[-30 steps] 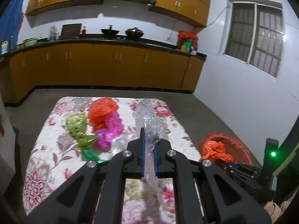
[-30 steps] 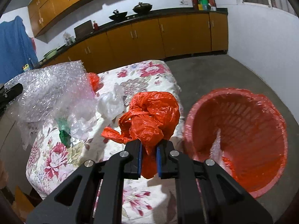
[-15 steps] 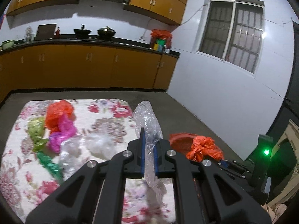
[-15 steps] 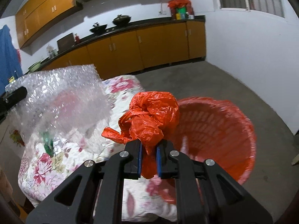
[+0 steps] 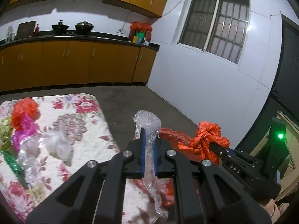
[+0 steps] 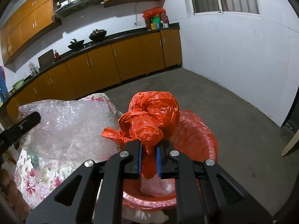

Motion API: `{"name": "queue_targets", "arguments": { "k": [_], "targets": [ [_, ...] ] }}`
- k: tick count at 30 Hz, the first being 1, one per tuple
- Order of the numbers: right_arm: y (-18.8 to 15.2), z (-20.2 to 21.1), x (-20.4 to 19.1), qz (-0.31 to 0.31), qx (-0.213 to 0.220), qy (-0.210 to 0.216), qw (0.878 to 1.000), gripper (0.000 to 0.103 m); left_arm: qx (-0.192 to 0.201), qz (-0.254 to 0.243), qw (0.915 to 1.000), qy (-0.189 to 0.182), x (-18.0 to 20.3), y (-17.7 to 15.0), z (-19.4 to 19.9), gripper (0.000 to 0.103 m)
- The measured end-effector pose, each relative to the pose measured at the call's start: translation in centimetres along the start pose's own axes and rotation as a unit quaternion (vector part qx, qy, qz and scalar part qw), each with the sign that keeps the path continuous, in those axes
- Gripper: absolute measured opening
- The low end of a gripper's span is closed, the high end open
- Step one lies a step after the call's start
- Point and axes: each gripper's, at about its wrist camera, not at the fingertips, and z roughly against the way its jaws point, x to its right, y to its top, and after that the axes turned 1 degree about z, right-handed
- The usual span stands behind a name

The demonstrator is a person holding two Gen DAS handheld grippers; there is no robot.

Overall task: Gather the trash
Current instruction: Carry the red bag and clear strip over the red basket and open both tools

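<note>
My left gripper (image 5: 149,150) is shut on a sheet of clear bubble wrap (image 5: 149,130), which also fills the left of the right wrist view as bubble wrap (image 6: 69,128). My right gripper (image 6: 149,155) is shut on a crumpled orange plastic bag (image 6: 151,117), held right over the red basket (image 6: 201,136). In the left wrist view the orange bag (image 5: 207,140) hangs at the right above the basket's rim (image 5: 173,135). Some clear plastic (image 6: 158,186) lies inside the basket.
A table with a floral cloth (image 5: 82,123) stands to the left of the basket and bears a red bag (image 5: 24,110), a magenta bag (image 5: 24,130), green scraps (image 5: 13,164) and clear plastic (image 5: 56,145). Orange kitchen cabinets (image 5: 74,63) line the far wall. Grey floor (image 6: 243,140) lies to the right.
Both grippers have swung right, off the table and toward the red basket. The orange bag now hangs over the basket's opening, and the bubble wrap has come to the table's right edge.
</note>
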Motion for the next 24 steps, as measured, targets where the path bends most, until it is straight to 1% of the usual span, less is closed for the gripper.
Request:
{"name": "queue_targets", "arguments": {
  "k": [3, 6, 12, 13, 14, 15, 16, 17, 18, 21, 22, 23, 24],
  "targets": [
    [-0.1, -0.3, 0.7, -0.006, -0.001, -0.006, 1.000, 0.012, -0.005, -0.010, 0.9999, -0.010, 1.2, -0.3, -2.2, 0.008],
    [-0.1, -0.4, 1.2, -0.012, -0.001, -0.007, 1.000, 0.012, -0.026, -0.003, 0.9994, -0.021, 1.9, -0.6, -4.4, 0.008],
    [0.3, -0.8, 1.5, -0.014, -0.001, -0.007, 1.000, 0.013, -0.039, -0.012, 0.9990, -0.020, 3.1, -1.2, -6.5, 0.008],
    [0.3, -1.0, 1.6, -0.016, -0.001, -0.006, 1.000, 0.015, -0.044, -0.009, 0.9988, -0.019, 3.1, -1.3, -6.7, 0.011],
    [0.4, -1.0, 1.8, -0.021, -0.001, -0.004, 1.000, 0.020, -0.050, -0.007, 0.9985, -0.021, 3.0, -1.5, -7.1, 0.012],
    [0.3, -1.0, 2.0, -0.025, -0.002, -0.001, 1.000, 0.027, -0.056, -0.003, 0.9981, -0.023, 2.9, -1.6, -7.4, 0.017],
    [0.2, -1.1, 2.1, -0.028, -0.002, 0.001, 1.000, 0.031, -0.064, -0.001, 0.9977, -0.023, 2.7, -1.9, -7.7, 0.024],
    [0.2, -1.0, 2.3, -0.029, -0.002, 0.001, 1.000, 0.037, -0.067, -0.001, 0.9975, -0.022, 2.6, -2.1, -7.8, 0.028],
    [0.1, -1.0, 2.4, -0.031, -0.001, 0.001, 1.000, 0.041, -0.071, -0.003, 0.9973, -0.019, 2.4, -2.4, -7.9, 0.032],
    [-0.2, -0.8, 2.6, -0.033, -0.001, -0.003, 0.999, 0.042, -0.076, -0.004, 0.9970, -0.010, 2.0, -2.7, -7.8, 0.040],
    [-0.4, -0.7, 2.7, -0.035, -0.001, -0.004, 0.999, 0.042, -0.075, -0.003, 0.9972, -0.004, 1.5, -2.7, -7.4, 0.045],
    [-0.4, -0.6, 2.8, -0.036, -0.001, -0.006, 0.999, 0.047, -0.073, -0.001, 0.9974, 0.004, 1.0, -2.7, -6.9, 0.049],
    [-0.6, -0.4, 2.9, -0.037, 0.002, -0.014, 0.999, 0.057, -0.068, -0.001, 0.9975, 0.015, 0.4, -2.6, -6.5, 0.057]
  ]
}}
